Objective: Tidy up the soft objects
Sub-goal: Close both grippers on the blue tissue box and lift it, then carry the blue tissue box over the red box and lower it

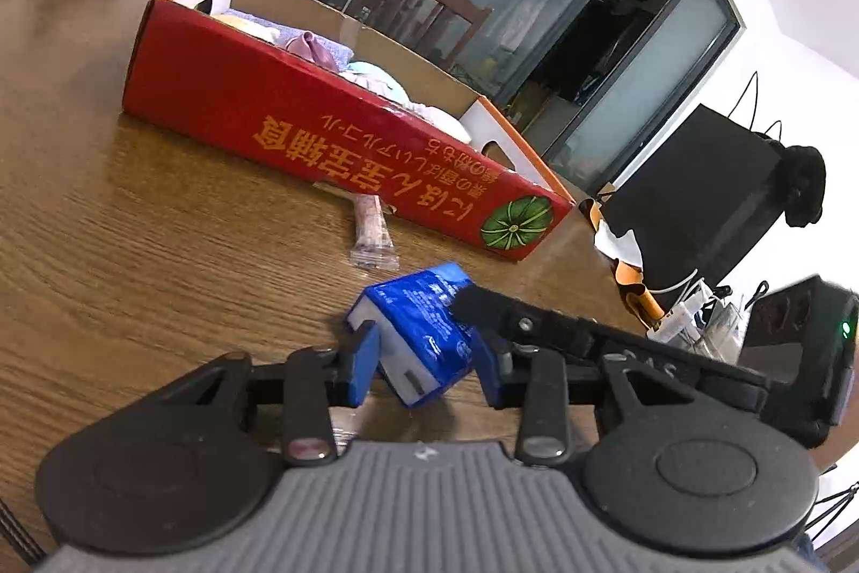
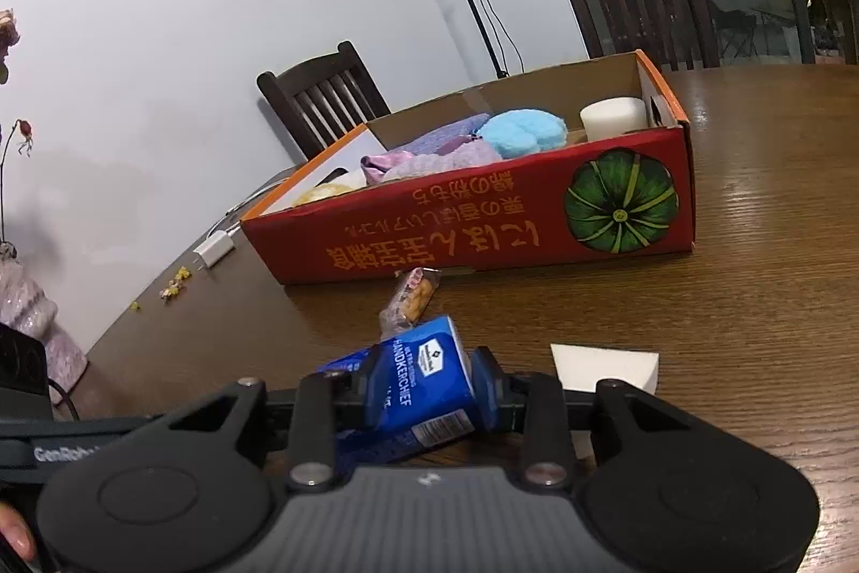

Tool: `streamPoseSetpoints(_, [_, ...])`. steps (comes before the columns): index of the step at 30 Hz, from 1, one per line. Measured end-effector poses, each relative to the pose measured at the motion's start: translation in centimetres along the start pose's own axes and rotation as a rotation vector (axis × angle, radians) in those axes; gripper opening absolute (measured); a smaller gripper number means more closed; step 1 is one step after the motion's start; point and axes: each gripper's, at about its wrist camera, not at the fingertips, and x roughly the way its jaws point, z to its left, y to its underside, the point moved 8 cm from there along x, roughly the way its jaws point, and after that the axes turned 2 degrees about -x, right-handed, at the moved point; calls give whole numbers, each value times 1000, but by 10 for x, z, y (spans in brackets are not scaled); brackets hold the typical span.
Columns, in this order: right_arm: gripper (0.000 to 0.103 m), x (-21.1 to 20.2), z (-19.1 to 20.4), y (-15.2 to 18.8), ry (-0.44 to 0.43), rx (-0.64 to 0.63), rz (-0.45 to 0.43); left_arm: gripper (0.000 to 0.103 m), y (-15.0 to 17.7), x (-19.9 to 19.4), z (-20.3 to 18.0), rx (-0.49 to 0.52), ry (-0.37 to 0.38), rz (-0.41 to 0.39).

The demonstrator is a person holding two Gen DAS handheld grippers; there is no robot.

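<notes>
A blue handkerchief tissue pack [image 1: 416, 326] sits between the blue pads of my left gripper [image 1: 424, 363], tilted above the wooden table [image 1: 134, 224]. My right gripper [image 2: 424, 390] is shut on the same pack [image 2: 424, 379] from the other side, and its black body [image 1: 590, 336] crosses the left wrist view. Beyond stands a long red cardboard box [image 2: 483, 218] holding soft items: a blue fluffy cloth [image 2: 523, 132], purple cloths [image 2: 435, 157] and a white foam block [image 2: 612, 116]. The box also shows in the left wrist view [image 1: 322, 132].
A wrapped snack bar [image 2: 410, 299] lies in front of the box, also in the left wrist view [image 1: 370, 234]. A white sponge piece [image 2: 606, 366] lies right of my right gripper. A white charger [image 2: 215, 248], chairs and a black speaker [image 1: 698, 197] surround the table.
</notes>
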Motion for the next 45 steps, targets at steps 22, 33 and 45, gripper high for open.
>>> streamPoseSetpoints(22, [32,-144,56,103,-30,97,-50,46,86,-121,-24,48,17,6])
streamPoseSetpoints(33, [30,-118,54,105,-24,104,-10,28,83,-97,-18,48,13,53])
streamPoseSetpoints(45, [23,-99,45,31,15,28,-79,26,5,-58,-36,52,44,8])
